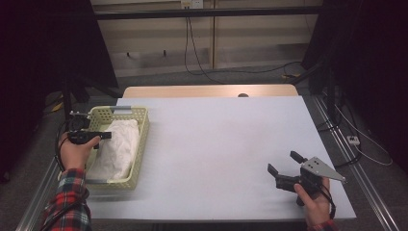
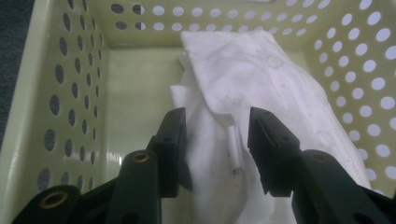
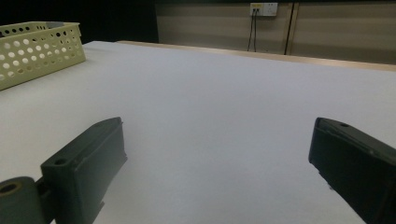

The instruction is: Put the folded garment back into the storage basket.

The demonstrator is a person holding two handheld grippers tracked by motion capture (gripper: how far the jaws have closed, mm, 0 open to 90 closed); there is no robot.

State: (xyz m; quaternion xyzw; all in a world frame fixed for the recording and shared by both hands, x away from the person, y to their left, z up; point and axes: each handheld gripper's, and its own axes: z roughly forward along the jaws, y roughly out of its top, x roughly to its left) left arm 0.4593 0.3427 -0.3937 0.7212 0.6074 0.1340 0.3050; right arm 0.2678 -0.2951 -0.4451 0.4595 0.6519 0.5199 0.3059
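White cloth (image 1: 117, 147) is lying crumpled and loosely folded inside the pale yellow perforated basket (image 1: 142, 137), which is sitting at the desk's left edge.

The high view looks forward and down from above the person's side, taking in the whole tabletop (image 1: 216, 144). The left gripper view sits close inside the basket (image 2: 130, 79) at the tabletop's left edge, over the white cloth (image 2: 261, 84). The right gripper view skims low from the near right corner, catching that basket (image 3: 37, 51) far off.
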